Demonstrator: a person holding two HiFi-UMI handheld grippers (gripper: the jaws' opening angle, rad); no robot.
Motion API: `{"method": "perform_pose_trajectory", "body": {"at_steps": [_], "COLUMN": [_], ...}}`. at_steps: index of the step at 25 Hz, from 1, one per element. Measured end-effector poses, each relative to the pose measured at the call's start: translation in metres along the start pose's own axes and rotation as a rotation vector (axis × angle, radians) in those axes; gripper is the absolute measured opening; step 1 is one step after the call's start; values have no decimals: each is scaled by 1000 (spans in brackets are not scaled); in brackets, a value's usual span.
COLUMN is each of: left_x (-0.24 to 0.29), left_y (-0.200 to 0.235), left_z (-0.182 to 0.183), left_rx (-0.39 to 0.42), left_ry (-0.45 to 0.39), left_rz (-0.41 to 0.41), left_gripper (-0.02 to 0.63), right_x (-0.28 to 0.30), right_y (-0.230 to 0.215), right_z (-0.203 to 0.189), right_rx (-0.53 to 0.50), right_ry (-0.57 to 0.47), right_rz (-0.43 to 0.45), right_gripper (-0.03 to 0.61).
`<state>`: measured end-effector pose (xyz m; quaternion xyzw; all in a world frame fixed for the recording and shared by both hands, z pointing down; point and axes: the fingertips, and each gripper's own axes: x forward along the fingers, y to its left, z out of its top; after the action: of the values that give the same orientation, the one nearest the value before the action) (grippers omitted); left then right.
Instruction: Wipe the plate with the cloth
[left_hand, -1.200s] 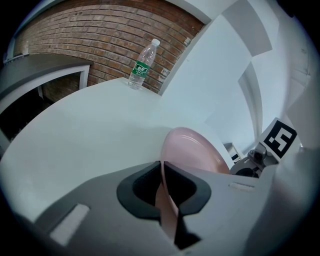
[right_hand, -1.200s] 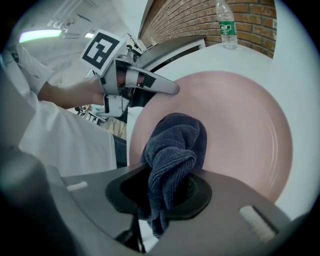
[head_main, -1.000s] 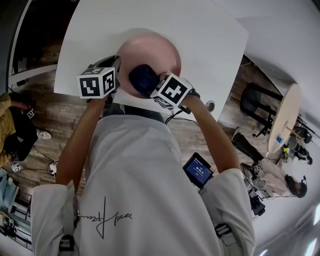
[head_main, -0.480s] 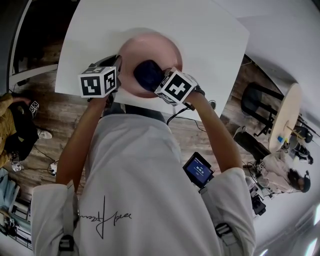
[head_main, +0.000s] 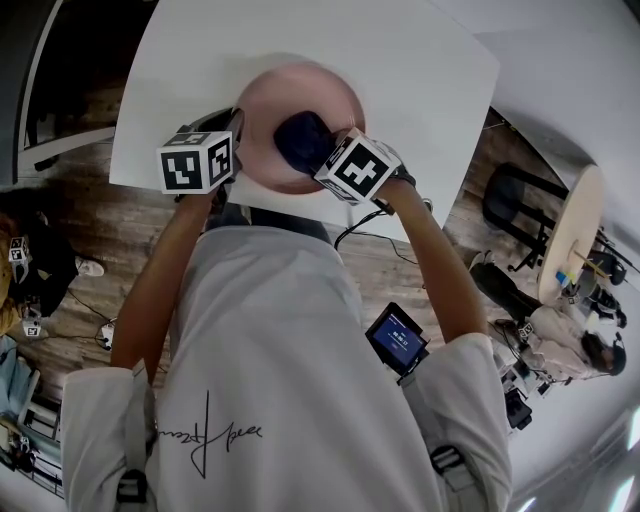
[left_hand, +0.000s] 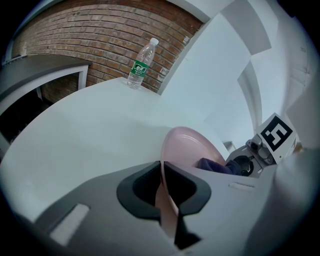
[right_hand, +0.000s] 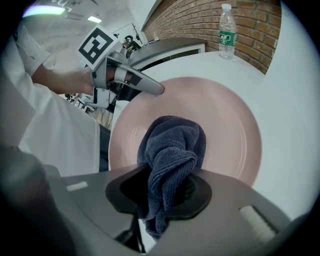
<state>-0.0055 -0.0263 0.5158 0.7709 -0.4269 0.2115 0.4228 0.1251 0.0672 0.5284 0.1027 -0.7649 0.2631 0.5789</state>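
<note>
— What has changed over the last second?
— The right tool (right_hand: 161, 200), clenched on the dark blue cloth (head_main: 303, 138), has dragged the wad up and to the right across the pink plate (head_main: 270, 100). The left tool (left_hand: 165, 195) has not moved and is clamped on the plate's left rim.
— And room to move?
— The plate sits at the lower edge of the white surface (head_main: 420, 60), with bare surface above it and to its right. A water bottle (left_hand: 141, 64) stands well apart, at the top of the left gripper view.

Pink plate (right_hand: 235, 125), dark blue cloth (right_hand: 172, 145)
</note>
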Motion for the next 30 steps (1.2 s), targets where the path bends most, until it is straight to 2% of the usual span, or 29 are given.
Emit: {"method": "perform_pose_trajectory", "body": {"at_steps": [9,30], "left_x": [-3,-2], "left_y": [0,-2], "left_z": [1,1], "left_rx": [1,8], "left_ry": [-2,4], "left_rz": [0,0], "left_gripper": [29,29], "right_x": [-4,-17], "right_y": [-8,-48], "right_z": [2,8], "right_rx": [13,-32], "right_ry": [-18,-10], "right_rz": [-18,-182], "right_gripper": [94,95]}}
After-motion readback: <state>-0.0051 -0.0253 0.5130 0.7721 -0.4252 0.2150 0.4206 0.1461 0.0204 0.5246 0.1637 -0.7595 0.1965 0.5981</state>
